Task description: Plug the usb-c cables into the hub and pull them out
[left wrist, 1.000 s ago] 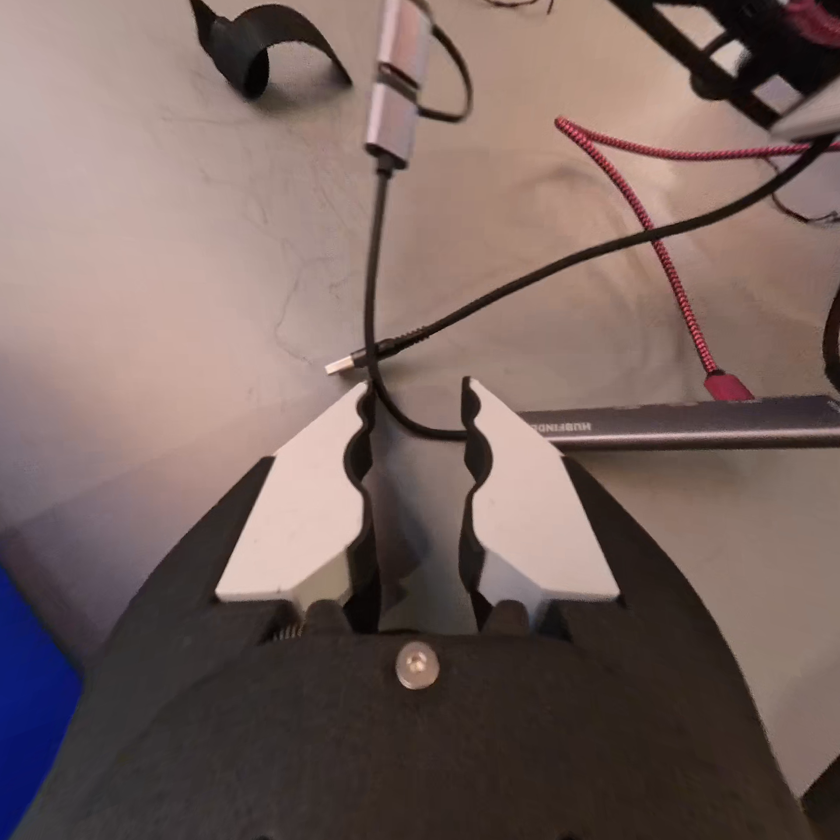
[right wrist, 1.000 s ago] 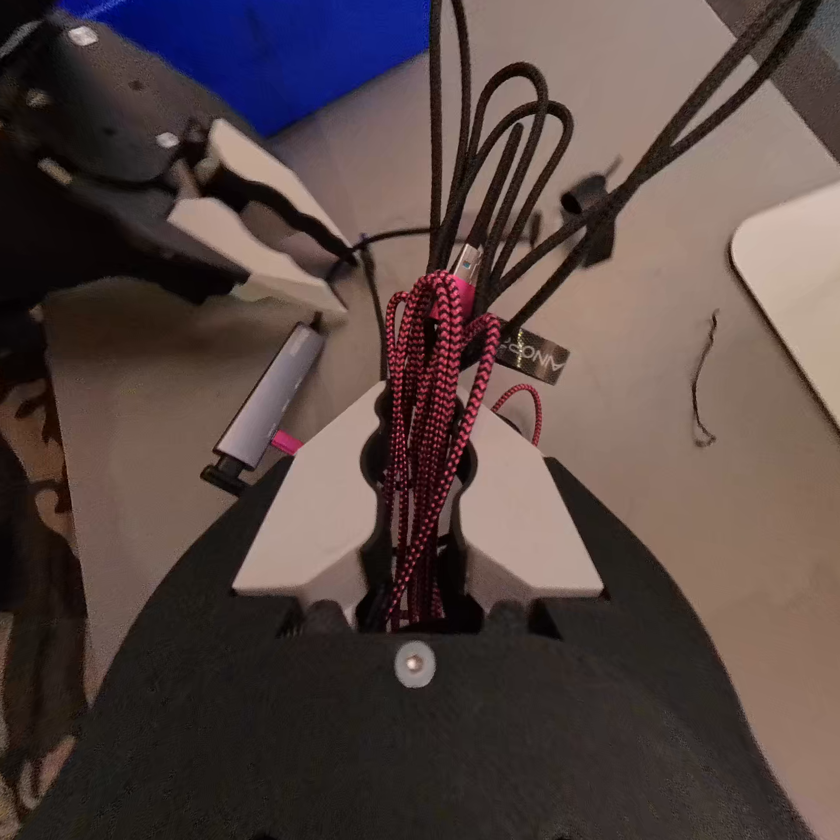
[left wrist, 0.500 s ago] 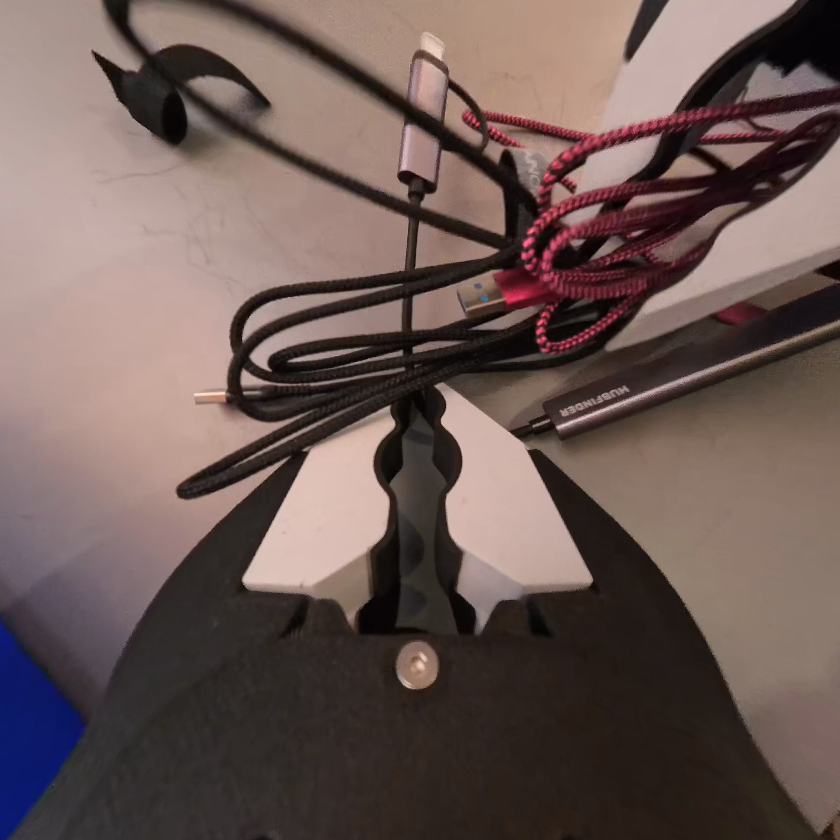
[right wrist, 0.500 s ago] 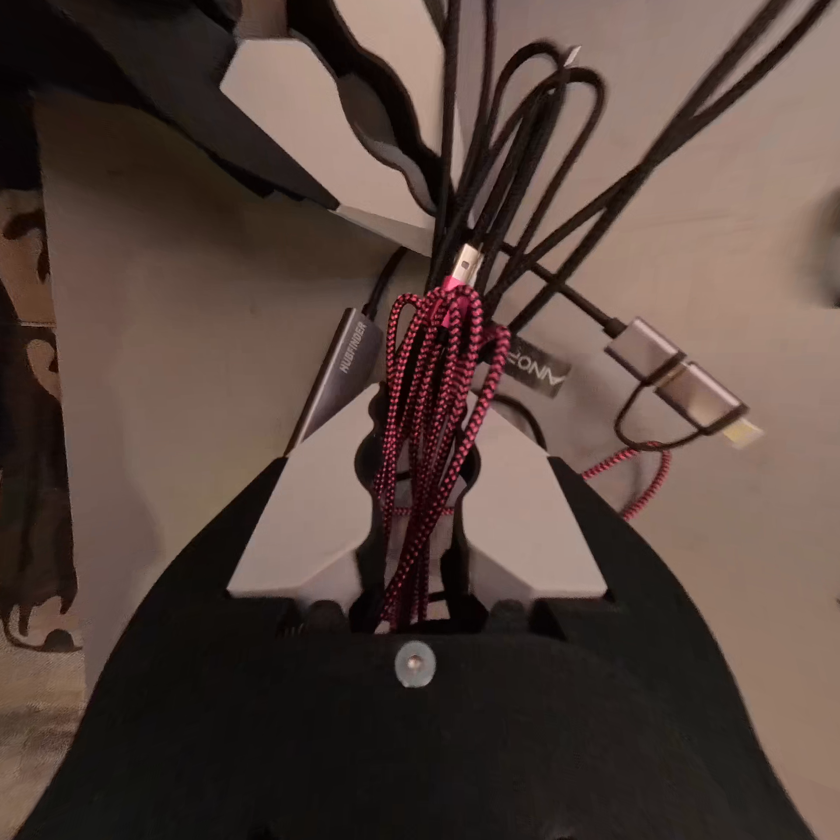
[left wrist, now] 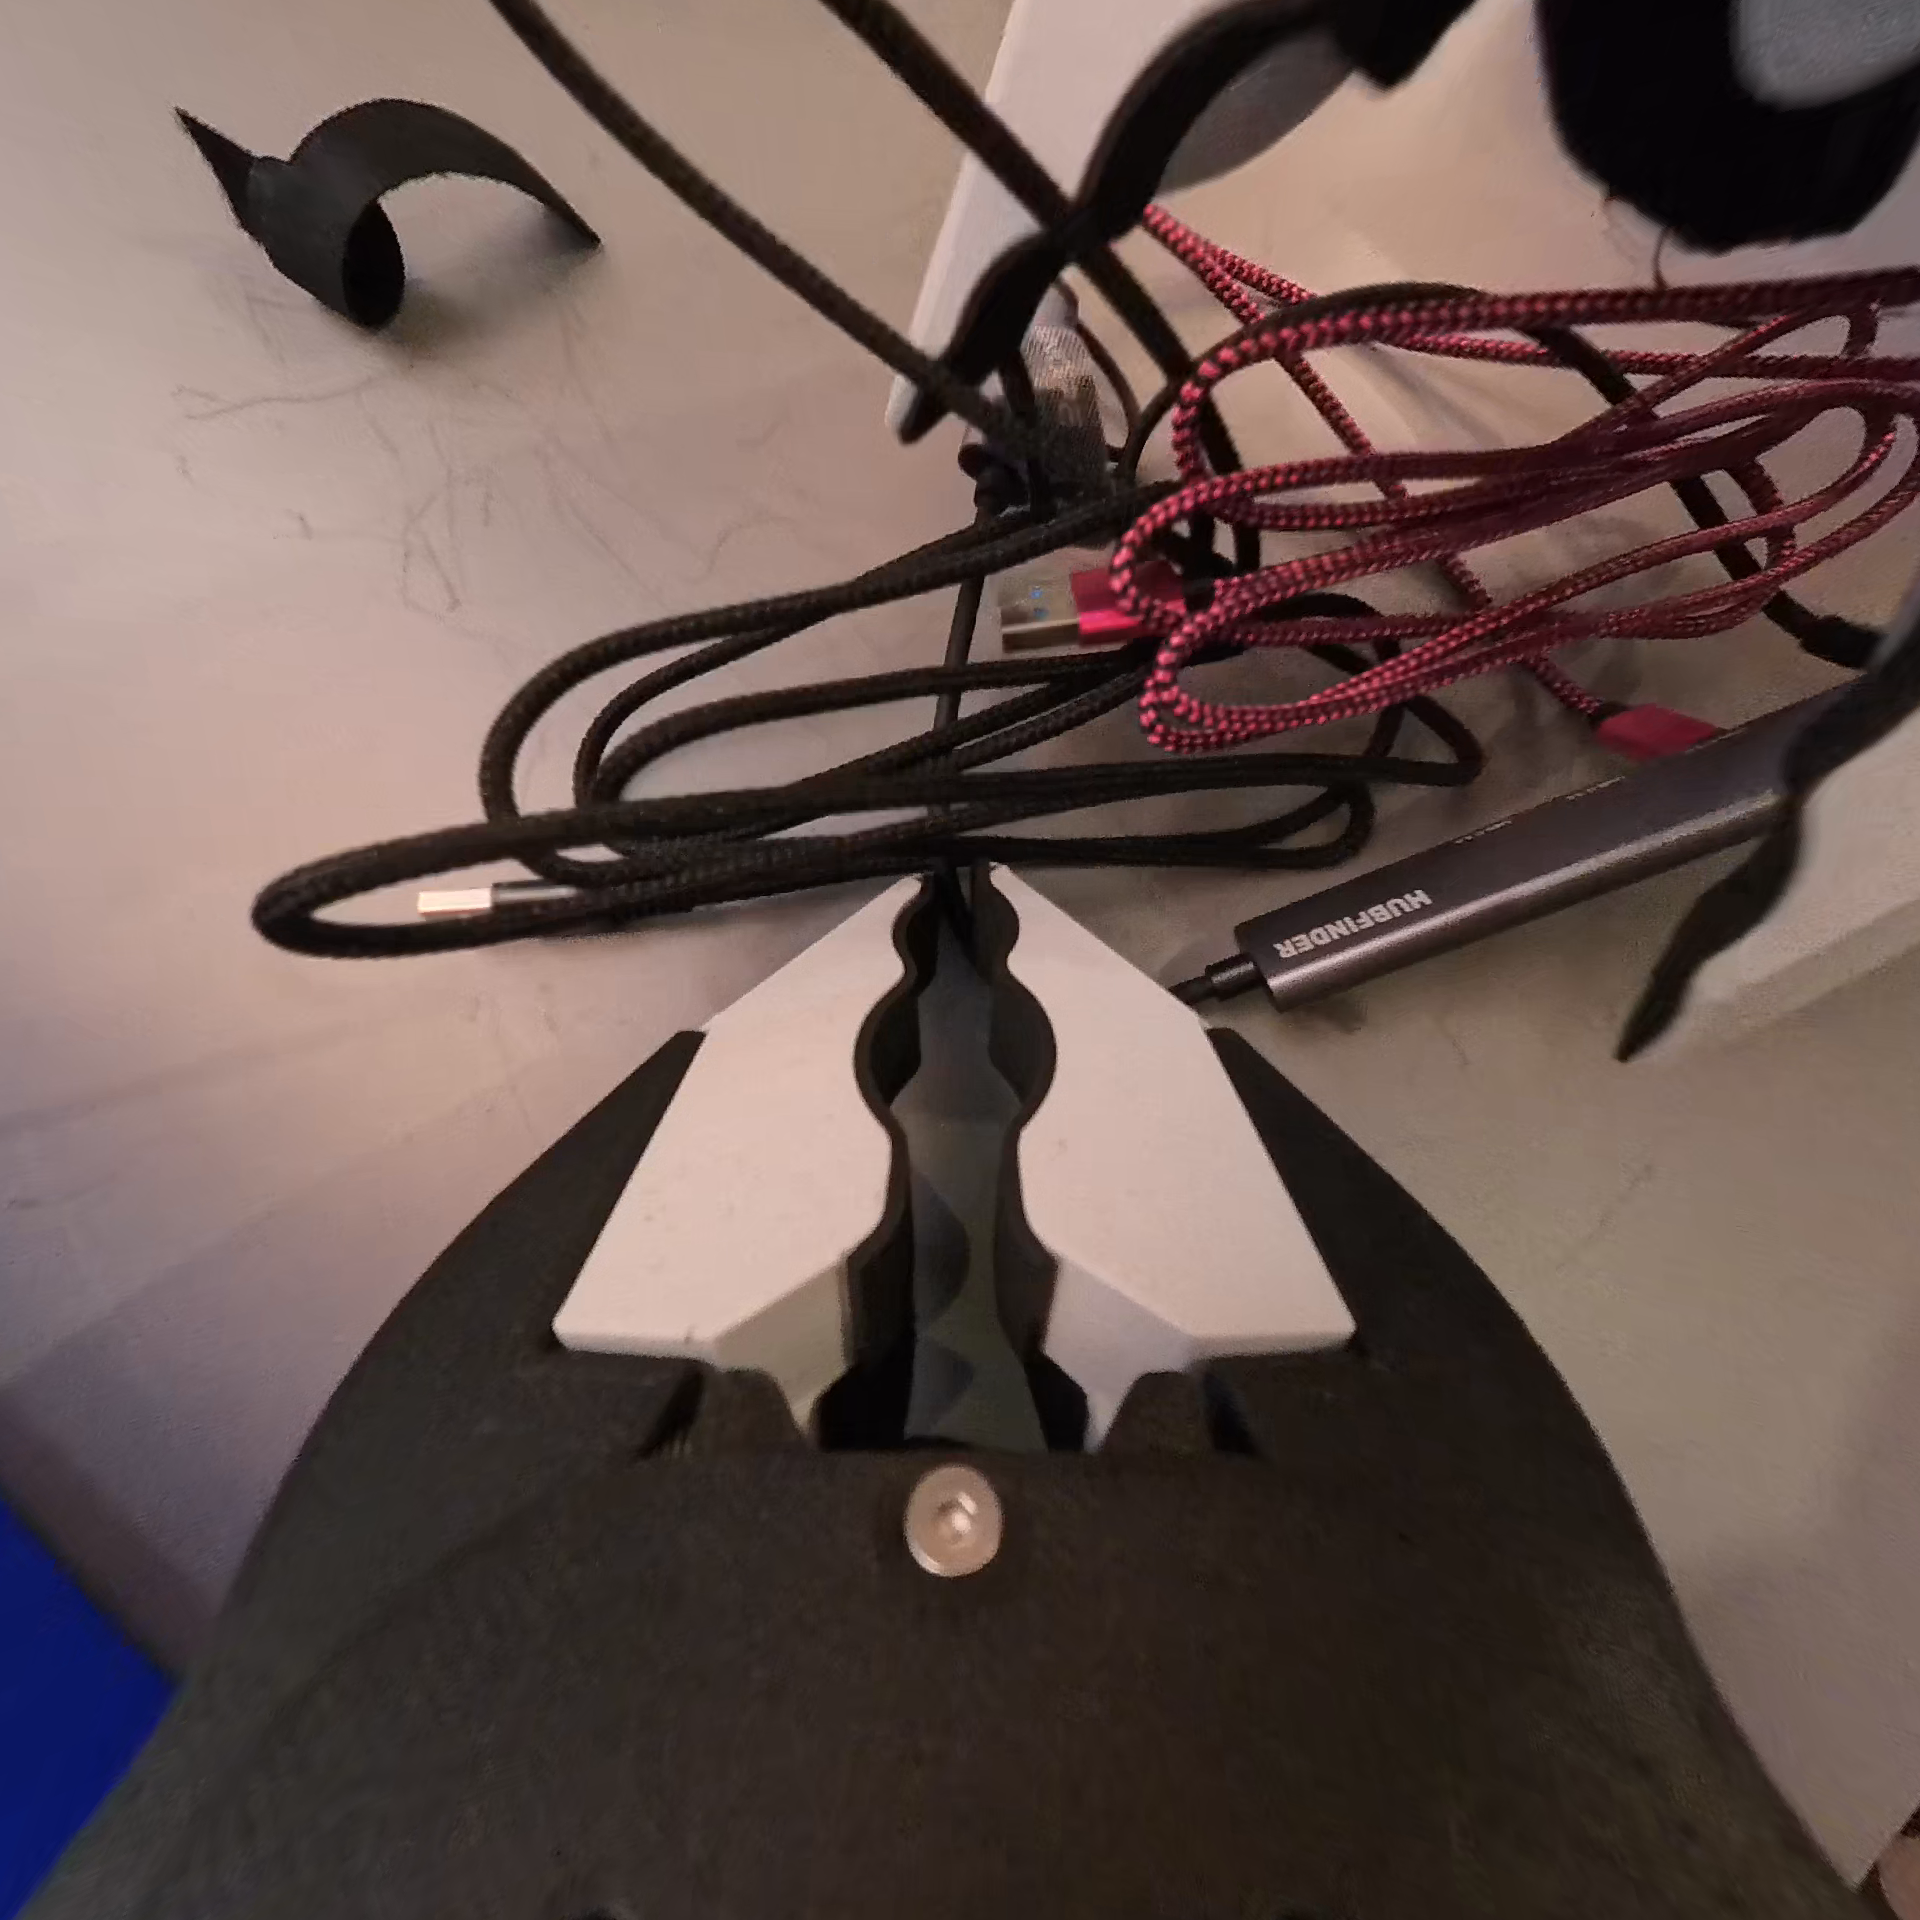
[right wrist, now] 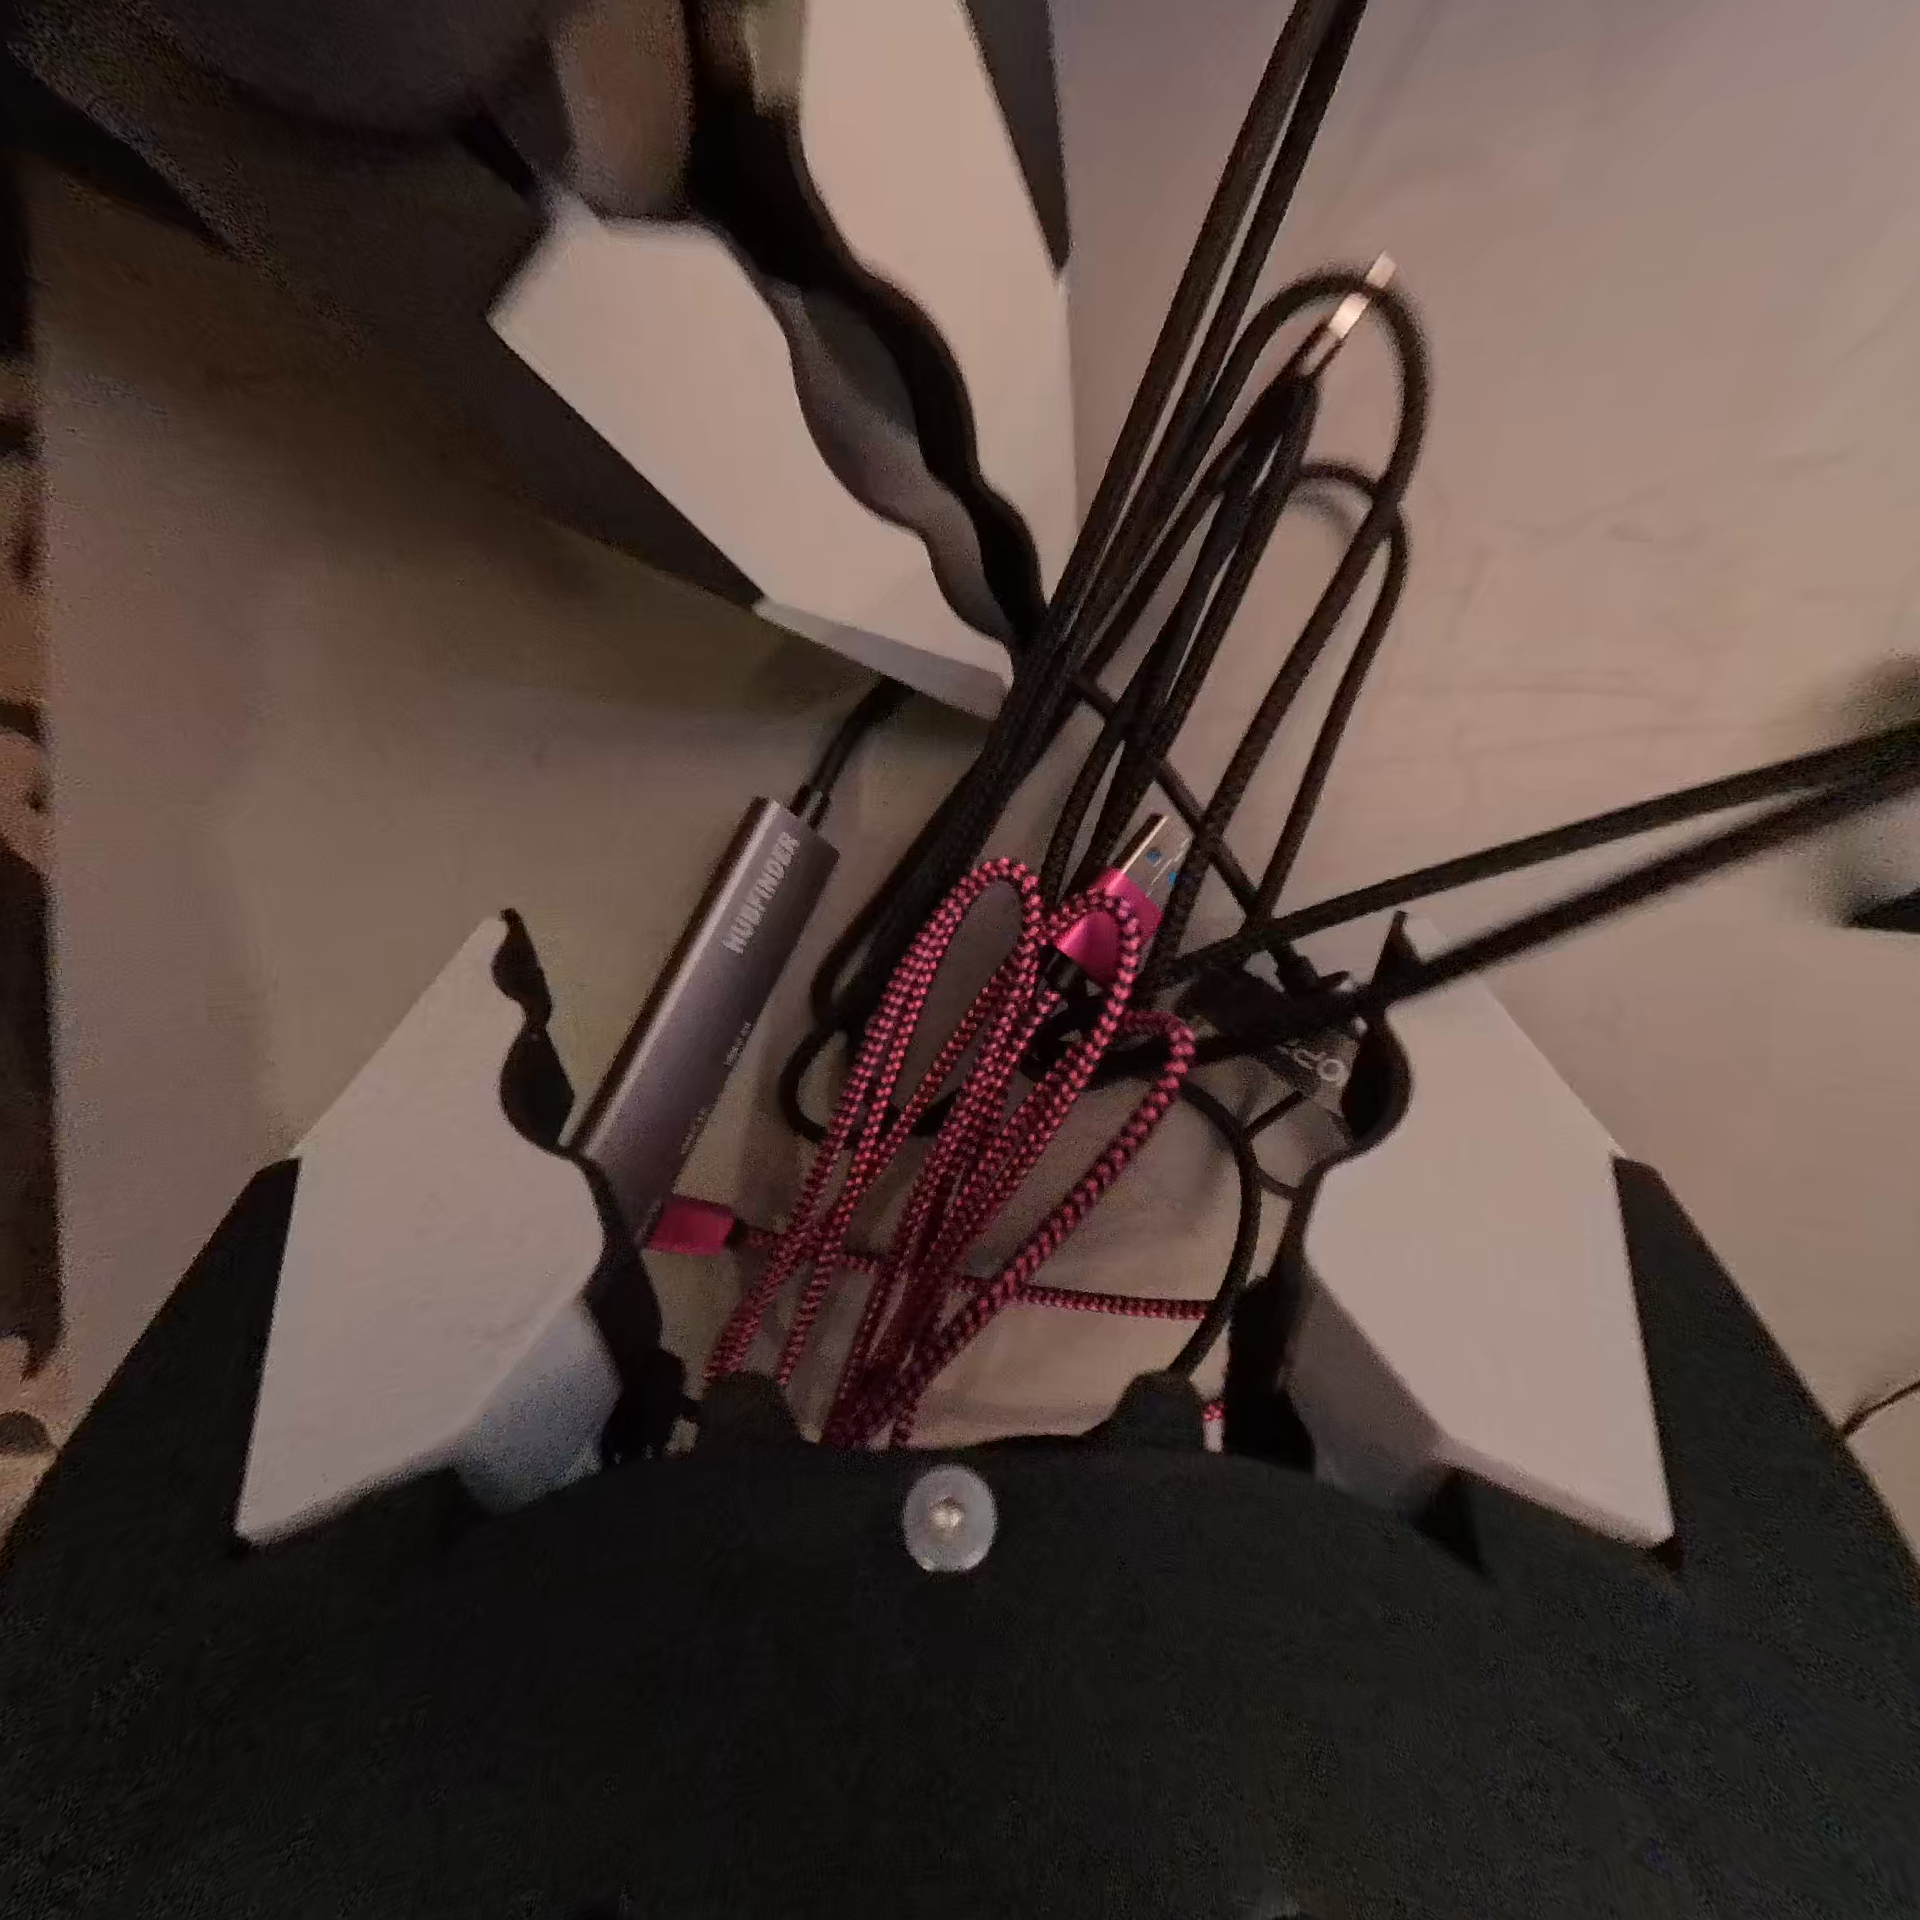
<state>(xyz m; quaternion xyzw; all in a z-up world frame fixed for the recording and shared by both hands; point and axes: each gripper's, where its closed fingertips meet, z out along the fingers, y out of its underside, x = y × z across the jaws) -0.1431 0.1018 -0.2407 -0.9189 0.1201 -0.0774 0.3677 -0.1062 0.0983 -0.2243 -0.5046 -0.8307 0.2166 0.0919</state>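
Released now, the red braided cable [right wrist: 935,1122] coils lie between the right gripper [right wrist: 951,1029]'s spread fingers; left gripper [left wrist: 954,894] pinches the hub [left wrist: 1507,883]'s thin lead.

The grey bar-shaped hub [left wrist: 1538,873] lies flat on the table [left wrist: 312,623], a red plug seated in its side. Red braided cable [right wrist: 935,1091] and black braided cable [left wrist: 831,790] lie tangled in loops just beside it.

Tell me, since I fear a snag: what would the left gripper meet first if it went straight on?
Probably the coiled black cable, lying right across the left gripper tips; depth is unclear.
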